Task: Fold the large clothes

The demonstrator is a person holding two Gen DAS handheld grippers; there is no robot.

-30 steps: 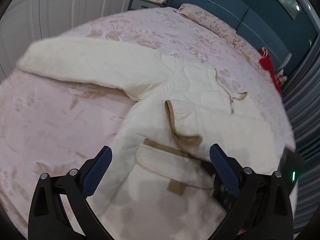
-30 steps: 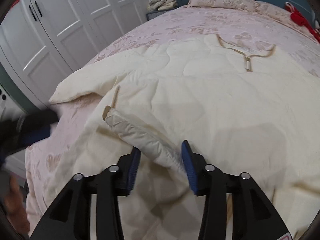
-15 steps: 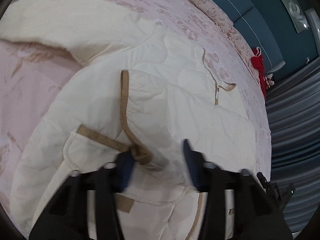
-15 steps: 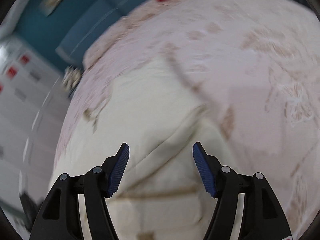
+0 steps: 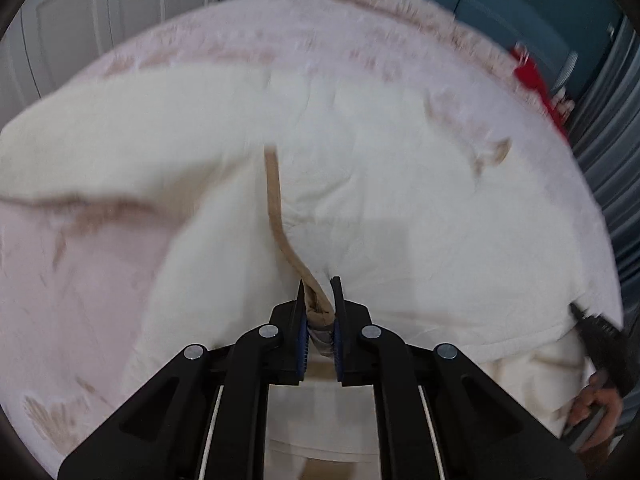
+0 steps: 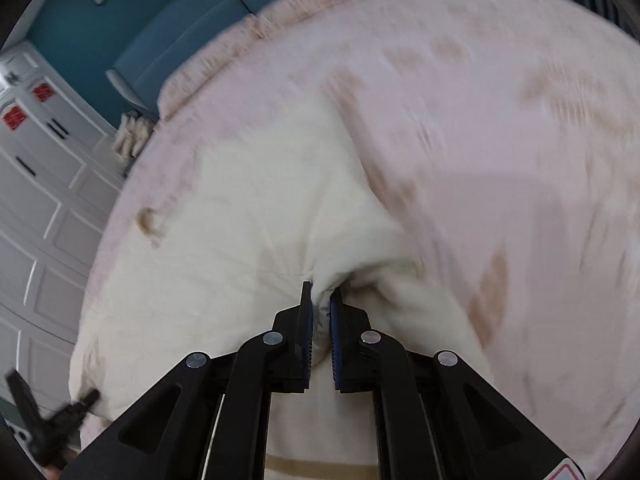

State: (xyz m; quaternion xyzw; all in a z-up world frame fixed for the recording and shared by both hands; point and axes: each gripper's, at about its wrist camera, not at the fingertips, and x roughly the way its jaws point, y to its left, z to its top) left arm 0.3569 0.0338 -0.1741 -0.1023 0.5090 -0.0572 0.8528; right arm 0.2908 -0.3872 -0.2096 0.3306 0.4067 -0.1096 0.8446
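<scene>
A large cream quilted coat (image 5: 380, 200) with tan trim (image 5: 276, 208) lies spread on a pink bed (image 5: 80, 280). My left gripper (image 5: 318, 284) is shut on the tan-trimmed edge of the coat near its front opening. My right gripper (image 6: 319, 292) is shut on a bunched fold of the same coat (image 6: 240, 240) at its other side. Both views are motion-blurred. The right gripper and the hand on it show at the right edge of the left wrist view (image 5: 596, 344). The left gripper shows at the lower left of the right wrist view (image 6: 44, 428).
The pink floral bedspread (image 6: 500, 140) surrounds the coat. White wardrobe doors (image 6: 36, 220) stand on one side and a teal headboard (image 5: 520, 12) at the far end. A red item (image 5: 536, 80) lies by the pillows. Folded cloths (image 6: 132, 136) sit on a bedside stand.
Both grippers went from open to shut. The left closed on the coat's tan-trimmed edge; the right swung to the coat's other side and closed on a fold.
</scene>
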